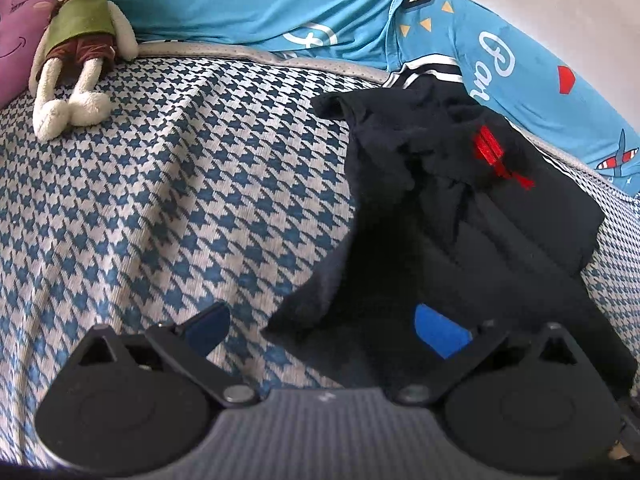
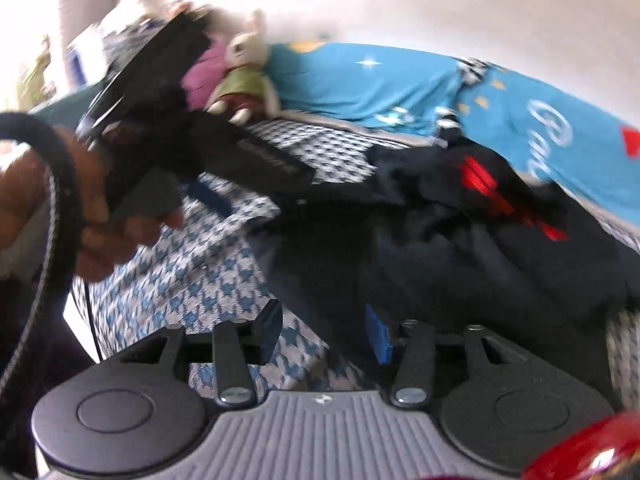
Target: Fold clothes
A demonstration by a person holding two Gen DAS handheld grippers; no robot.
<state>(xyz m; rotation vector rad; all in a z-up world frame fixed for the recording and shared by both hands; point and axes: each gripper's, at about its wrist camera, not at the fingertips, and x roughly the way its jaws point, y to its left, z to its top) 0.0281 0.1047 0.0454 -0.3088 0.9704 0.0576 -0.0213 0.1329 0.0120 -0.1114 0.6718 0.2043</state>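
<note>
A crumpled black garment (image 1: 460, 240) with a red print (image 1: 490, 148) lies on the right part of the houndstooth bed cover (image 1: 180, 200). My left gripper (image 1: 324, 330) is open just above it. Its right blue pad (image 1: 440, 334) hangs over the cloth's near edge and its left pad (image 1: 208, 328) over bare cover. The blurred right wrist view shows the same garment (image 2: 480, 264). My right gripper (image 2: 325, 334) is open low over its near corner, holding nothing. A hand (image 2: 100, 232) holds the left gripper (image 2: 256, 194) at the left.
A plush rabbit (image 1: 80, 40) and a purple cushion (image 1: 16, 32) lie at the far left. A blue quilt with stars (image 1: 300, 4) runs along the back by the wall. A black strap (image 2: 60, 168) and a red object (image 2: 592, 452) sit at the right wrist view's edges.
</note>
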